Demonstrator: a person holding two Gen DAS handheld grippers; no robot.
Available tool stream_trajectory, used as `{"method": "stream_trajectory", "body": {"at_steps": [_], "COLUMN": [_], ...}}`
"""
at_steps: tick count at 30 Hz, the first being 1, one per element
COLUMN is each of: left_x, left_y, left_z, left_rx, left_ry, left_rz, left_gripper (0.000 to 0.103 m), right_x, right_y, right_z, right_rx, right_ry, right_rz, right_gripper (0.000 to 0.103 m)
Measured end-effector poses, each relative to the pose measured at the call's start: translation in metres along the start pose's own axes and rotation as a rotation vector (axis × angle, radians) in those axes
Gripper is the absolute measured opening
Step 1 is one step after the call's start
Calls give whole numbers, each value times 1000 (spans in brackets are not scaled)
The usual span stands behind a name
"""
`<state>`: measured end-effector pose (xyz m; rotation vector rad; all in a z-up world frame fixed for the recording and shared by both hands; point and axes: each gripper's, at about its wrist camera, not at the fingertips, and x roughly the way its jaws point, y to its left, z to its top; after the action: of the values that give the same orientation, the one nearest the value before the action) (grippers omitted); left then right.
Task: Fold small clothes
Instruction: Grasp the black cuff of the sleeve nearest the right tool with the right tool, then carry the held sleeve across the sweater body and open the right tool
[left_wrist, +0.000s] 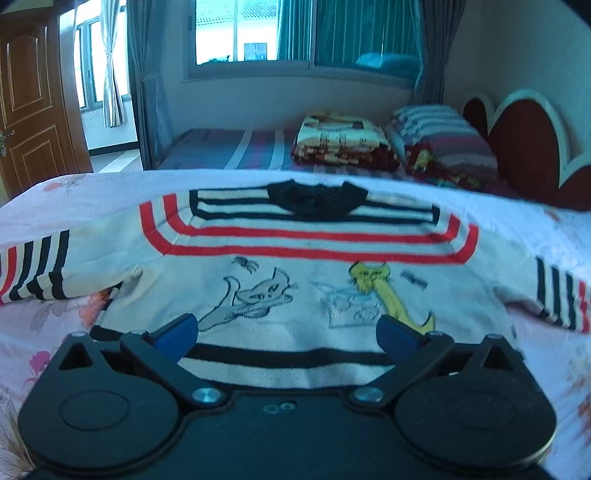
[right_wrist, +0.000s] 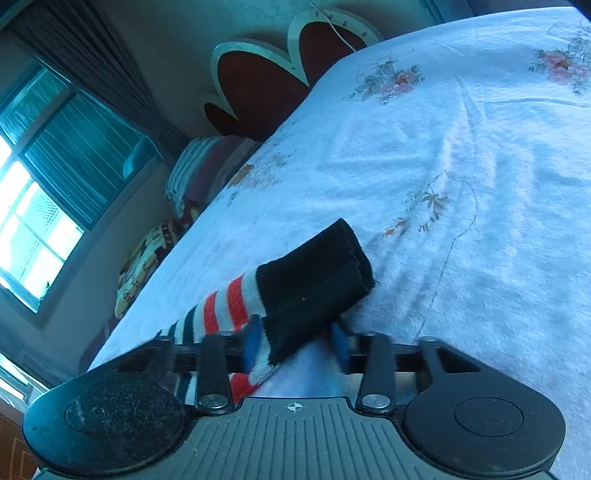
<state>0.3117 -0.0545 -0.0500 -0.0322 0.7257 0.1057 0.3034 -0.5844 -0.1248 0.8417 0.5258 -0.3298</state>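
Note:
A white knit sweater (left_wrist: 295, 295) with red and black stripes and cat drawings lies flat, front up, on the floral bedsheet (left_wrist: 546, 229). Its black collar (left_wrist: 317, 199) points away from me. My left gripper (left_wrist: 288, 328) hovers over the striped bottom hem, open wide, with nothing between its blue fingertips (left_wrist: 183, 326). In the right wrist view the sweater's sleeve ends in a black cuff (right_wrist: 314, 277) that lies between the blue pads (right_wrist: 253, 343) of my right gripper (right_wrist: 295, 341). The jaws stand narrow around the cuff, and a strip of sheet still shows beside the right pad.
The sheet (right_wrist: 461, 166) stretches wide beyond the cuff. A second bed behind holds a folded blanket (left_wrist: 340, 140) and a striped pillow (left_wrist: 439, 136), against a red headboard (left_wrist: 524, 147). A window (left_wrist: 295, 33) and a wooden door (left_wrist: 29, 103) stand at the back.

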Motion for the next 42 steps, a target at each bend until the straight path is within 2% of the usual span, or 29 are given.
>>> {"method": "stream_trajectory", "body": {"at_steps": [2, 3, 5, 8, 9, 10, 13, 17, 20, 27, 30, 42], "left_x": [3, 4, 6, 11, 13, 14, 17, 27, 34, 44, 46, 50], "left_y": [1, 5, 13, 28, 31, 34, 43, 62, 76, 98, 113, 140], "left_z": [-1, -1, 1, 4, 4, 4, 2, 0, 3, 6, 4, -1], "left_rx": [10, 3, -30, -67, -68, -63, -44, -55, -60, -13, -33, -35], "left_ry": [16, 20, 31, 37, 45, 54, 81, 89, 84, 62, 65, 75], "left_rz": [11, 13, 34, 62, 59, 58, 44, 76, 50, 50, 31, -10], "left_gripper": [102, 102, 102, 102, 102, 102, 102, 102, 99, 101, 102, 102], "right_x": [3, 4, 0, -7, 6, 9, 4, 9, 10, -3, -6, -12], "right_y": [-5, -7, -3, 7, 4, 0, 12, 32, 42, 82, 97, 137], "right_z": [3, 5, 8, 9, 11, 11, 11, 10, 10, -1, -5, -21], "right_rx": [8, 10, -31, -116, -99, -68, -119, -164, -166, -247, -245, -302], "right_ry": [4, 9, 8, -39, 7, 20, -18, -32, -46, -87, -112, -116], "right_rz": [-8, -3, 3, 22, -23, -24, -11, -23, -40, -59, -71, -49], "right_gripper": [9, 6, 6, 6, 5, 5, 5, 5, 5, 5, 5, 5]}}
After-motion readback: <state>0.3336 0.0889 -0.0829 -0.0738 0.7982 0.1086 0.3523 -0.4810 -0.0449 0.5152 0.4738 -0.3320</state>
